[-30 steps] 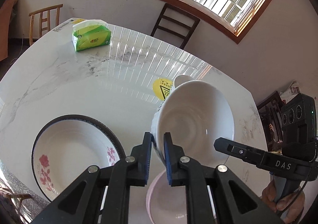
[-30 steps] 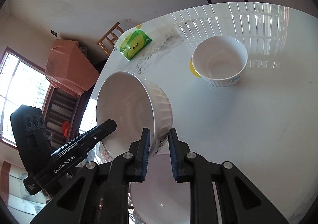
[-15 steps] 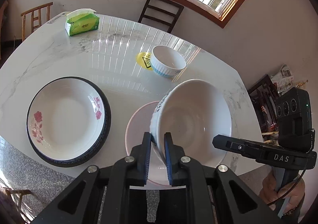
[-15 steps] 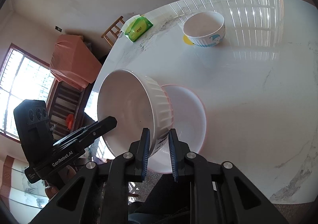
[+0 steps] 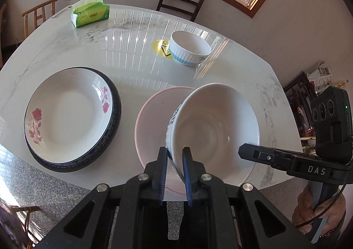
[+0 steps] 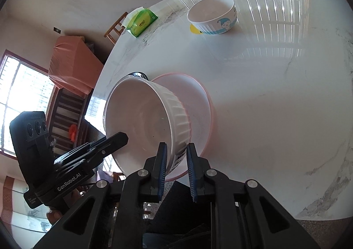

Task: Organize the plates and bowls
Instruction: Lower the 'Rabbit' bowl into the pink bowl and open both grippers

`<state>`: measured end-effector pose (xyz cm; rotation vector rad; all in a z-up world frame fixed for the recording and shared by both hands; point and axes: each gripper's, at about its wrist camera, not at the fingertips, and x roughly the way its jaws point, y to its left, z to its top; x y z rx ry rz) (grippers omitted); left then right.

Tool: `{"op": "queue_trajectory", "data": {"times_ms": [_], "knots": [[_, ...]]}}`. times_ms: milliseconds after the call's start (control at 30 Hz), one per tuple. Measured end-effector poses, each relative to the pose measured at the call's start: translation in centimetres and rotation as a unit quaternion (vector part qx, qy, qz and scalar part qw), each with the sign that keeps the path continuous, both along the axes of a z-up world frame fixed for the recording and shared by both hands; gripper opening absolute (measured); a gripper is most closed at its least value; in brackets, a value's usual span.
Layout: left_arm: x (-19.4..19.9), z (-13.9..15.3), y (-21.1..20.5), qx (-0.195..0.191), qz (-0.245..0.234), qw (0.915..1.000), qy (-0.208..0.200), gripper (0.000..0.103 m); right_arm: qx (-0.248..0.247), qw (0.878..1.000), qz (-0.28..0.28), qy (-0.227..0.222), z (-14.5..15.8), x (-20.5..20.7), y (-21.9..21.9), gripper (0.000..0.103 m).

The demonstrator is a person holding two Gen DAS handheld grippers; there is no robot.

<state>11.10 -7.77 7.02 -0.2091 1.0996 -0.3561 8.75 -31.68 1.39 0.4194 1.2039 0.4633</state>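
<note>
We see the left hand-held gripper (image 5: 173, 168) clamped on the near rim of the white ribbed bowl (image 5: 211, 125), and the right hand-held gripper (image 6: 175, 166) pinching the same bowl's rim from its side. The bowl tilts above the pink plate (image 5: 152, 121) on the marble counter (image 5: 136, 65) (contact unclear). Left of it sits the rose plate (image 5: 66, 114) on a dark-rimmed one; the small blue-patterned bowl (image 5: 189, 48) stands farther back, well apart.
</note>
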Motion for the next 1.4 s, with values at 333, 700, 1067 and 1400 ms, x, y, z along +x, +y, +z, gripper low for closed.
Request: {"op": "queue_trajectory", "data": {"times_ms": [333,700,1067,1400], "knots": [[0.0,-1.2,-0.5,0.019,-0.008,0.9998,0.005,0.014,-0.005,1.000,0.000,0.009,-0.4,-0.5,-0.5,0.017],[-0.1,-1.8,-0.9,0.043,-0.012,0.9990,-0.006,0.014,-0.012,1.000,-0.001,0.011,-0.7,-0.3,-0.1,0.017],[-0.2,-1.9,-1.2,0.063,-0.013,0.9977,-0.020,0.014,-0.019,1.000,0.000,0.012,-1.0,-0.1,0.1,0.017],[0.0,-1.9,-1.4,0.080,-0.012,0.9961,-0.034,0.015,-0.023,1.000,-0.001,0.012,-1.2,-0.1,0.4,0.017]]}}
